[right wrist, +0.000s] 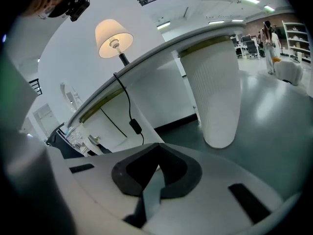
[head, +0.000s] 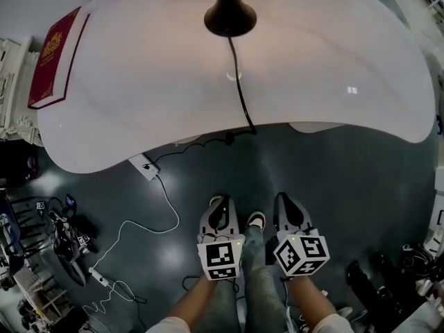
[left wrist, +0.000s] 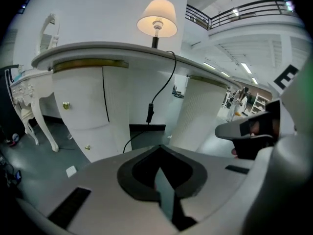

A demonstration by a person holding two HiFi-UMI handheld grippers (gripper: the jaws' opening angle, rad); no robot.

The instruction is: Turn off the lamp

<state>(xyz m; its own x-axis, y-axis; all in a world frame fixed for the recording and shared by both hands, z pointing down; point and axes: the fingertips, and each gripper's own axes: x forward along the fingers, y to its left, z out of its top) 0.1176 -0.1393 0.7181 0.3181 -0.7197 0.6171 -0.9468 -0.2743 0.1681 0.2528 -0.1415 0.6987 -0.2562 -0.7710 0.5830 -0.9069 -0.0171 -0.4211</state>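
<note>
The lamp is lit: its cream shade (left wrist: 157,17) glows on the white table in the left gripper view, and the shade (right wrist: 112,37) shows in the right gripper view too. In the head view only its black base (head: 229,16) appears. A black cord (head: 239,89) runs off the table edge to an inline switch (left wrist: 150,112) (right wrist: 135,127) hanging below. My left gripper (head: 220,212) and right gripper (head: 288,212) are low over the floor, side by side, well short of the table. Both are shut on nothing, jaws meeting (left wrist: 159,169) (right wrist: 153,174).
A red book (head: 54,57) lies on the white table (head: 347,54) at the left end. A white adapter (head: 144,166) and thin cables lie on the dark floor, with clutter (head: 62,238) at the left. Rounded white pedestals (left wrist: 83,106) (right wrist: 215,97) stand under the table.
</note>
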